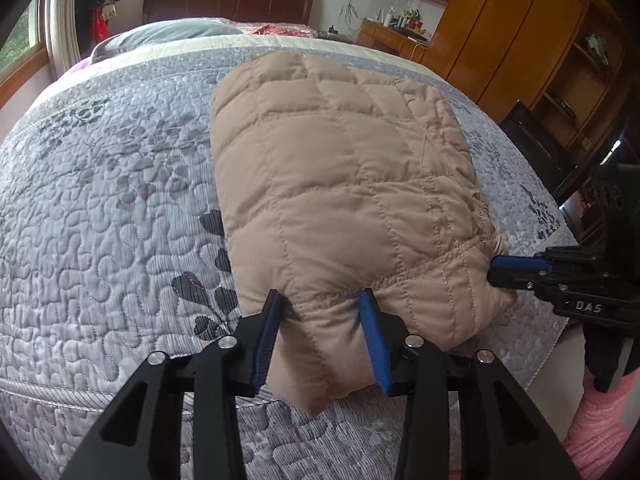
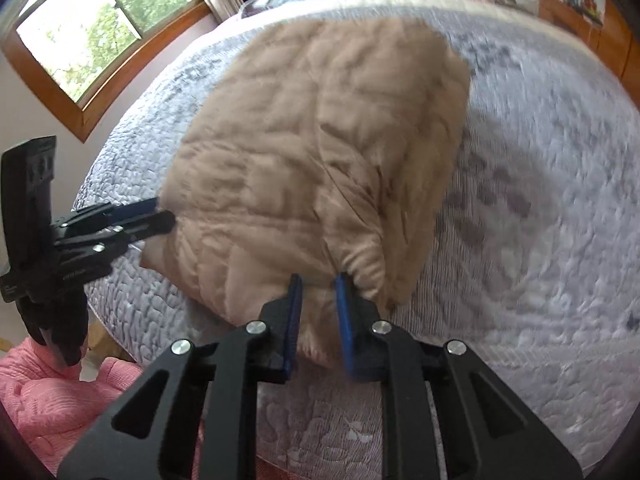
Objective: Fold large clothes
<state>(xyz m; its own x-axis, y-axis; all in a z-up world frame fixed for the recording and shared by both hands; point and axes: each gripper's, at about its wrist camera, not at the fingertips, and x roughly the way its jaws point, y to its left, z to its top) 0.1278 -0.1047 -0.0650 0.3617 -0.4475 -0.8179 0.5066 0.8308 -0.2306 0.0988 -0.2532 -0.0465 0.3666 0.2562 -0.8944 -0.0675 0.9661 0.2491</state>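
Observation:
A tan quilted puffer jacket (image 1: pixel 340 160) (image 2: pixel 312 140) lies folded into a long block on the bed, reaching from the near edge toward the pillows. My left gripper (image 1: pixel 320 304) is shut on the jacket's near left edge, padded fabric bulging between its blue pads. From the right wrist view the left gripper (image 2: pixel 164 212) sits at the jacket's left corner. My right gripper (image 2: pixel 318 280) is shut on the near right corner, its pads close together with a bunch of fabric pinched between them. In the left wrist view the right gripper (image 1: pixel 494 270) bites that corner from the side.
The grey floral quilted bedspread (image 1: pixel 100 220) (image 2: pixel 540 200) covers the bed. A pillow (image 1: pixel 168 34) and dark headboard (image 1: pixel 228 0) lie at the far end. A wooden wardrobe (image 1: pixel 500 40) and desk (image 1: pixel 392 36) stand right, a window (image 2: pixel 100 12) left. A pink sleeve (image 2: pixel 48 392) shows near the bed's edge.

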